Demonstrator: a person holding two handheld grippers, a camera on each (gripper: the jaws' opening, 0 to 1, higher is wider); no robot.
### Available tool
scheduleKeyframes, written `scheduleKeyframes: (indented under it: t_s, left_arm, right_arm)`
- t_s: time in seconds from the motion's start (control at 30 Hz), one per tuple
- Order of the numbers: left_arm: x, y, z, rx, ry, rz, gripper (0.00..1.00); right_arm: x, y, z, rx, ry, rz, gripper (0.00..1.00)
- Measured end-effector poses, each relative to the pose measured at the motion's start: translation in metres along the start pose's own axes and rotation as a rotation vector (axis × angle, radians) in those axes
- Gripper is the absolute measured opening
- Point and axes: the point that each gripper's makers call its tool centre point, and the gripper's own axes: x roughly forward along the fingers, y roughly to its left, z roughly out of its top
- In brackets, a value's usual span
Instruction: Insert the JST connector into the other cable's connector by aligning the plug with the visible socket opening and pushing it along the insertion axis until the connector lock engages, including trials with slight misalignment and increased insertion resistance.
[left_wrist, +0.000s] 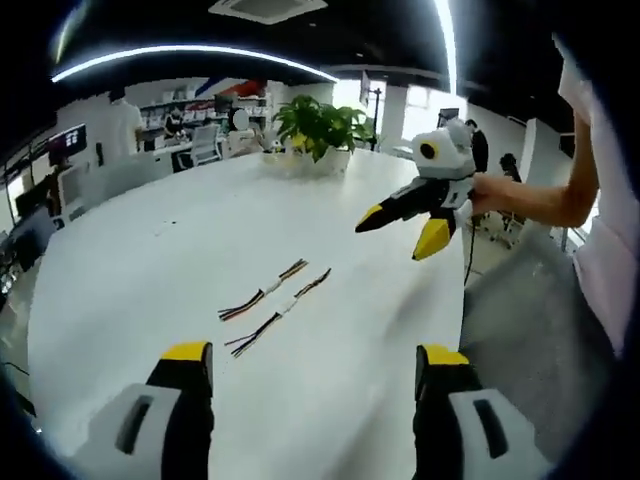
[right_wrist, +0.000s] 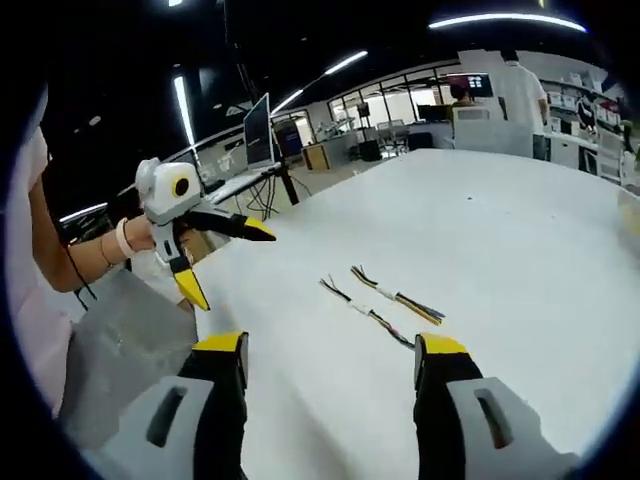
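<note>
Two short multi-coloured wire cables lie side by side on the white table, each with a small white connector at mid-length. In the left gripper view they are the farther cable and the nearer cable; in the right gripper view they are one cable and the other cable. My left gripper is open, short of the cables, holding nothing; it also appears as the left gripper. My right gripper is open and empty too, and comes into the left gripper view as the right gripper, raised above the table.
A potted plant stands at the table's far end. A grey cloth-like surface lies by the table edge near the person's body. A monitor and desks stand beyond the table. A person stands far back.
</note>
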Motion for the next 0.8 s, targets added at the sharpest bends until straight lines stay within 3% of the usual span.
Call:
scheduleKeyframes:
  t_s: [0.1,0.23,0.37,0.53,0.8]
  left_arm:
    - [-0.004,-0.005,0.001,-0.035,-0.01,-0.017,0.84]
    - [-0.01,-0.008,-0.001,-0.065,0.003,-0.011,0.82]
    - [-0.018,-0.012,0.001,-0.097,-0.022,-0.006,0.83]
    - [-0.028,-0.01,0.001,-0.107,-0.048,0.054,0.82]
    - [-0.039,-0.021,-0.007,-0.21,-0.07,0.073,0.83]
  right_arm:
    - [-0.004,0.01,0.001,0.023,0.0,-0.01,0.74]
    - [-0.007,0.016,-0.002,0.001,0.017,-0.027,0.73]
    - [-0.011,0.018,-0.008,0.0,0.027,-0.048,0.73]
    - [-0.017,0.025,-0.017,-0.009,0.049,-0.072,0.74]
    - [-0.028,0.033,-0.023,-0.01,0.058,-0.124,0.74]
